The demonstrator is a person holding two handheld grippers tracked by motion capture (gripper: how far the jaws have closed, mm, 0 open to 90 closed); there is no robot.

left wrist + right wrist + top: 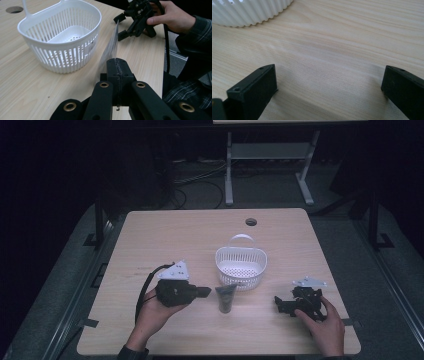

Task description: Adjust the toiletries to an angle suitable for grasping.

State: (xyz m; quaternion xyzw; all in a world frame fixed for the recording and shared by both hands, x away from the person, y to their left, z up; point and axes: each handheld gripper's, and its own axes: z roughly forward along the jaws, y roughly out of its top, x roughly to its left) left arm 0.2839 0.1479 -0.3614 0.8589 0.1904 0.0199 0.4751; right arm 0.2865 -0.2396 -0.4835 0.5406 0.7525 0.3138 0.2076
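Two claws sit low in the frame. Left claw (117,72) pinches a clear packet (110,48) beside the white basket (241,265). Right claw (329,87) rests spread on the counter (150,235).

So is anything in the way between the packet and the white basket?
Nothing visible. The left gripper is shut on the packet, and only bare table lies between it and the white basket.
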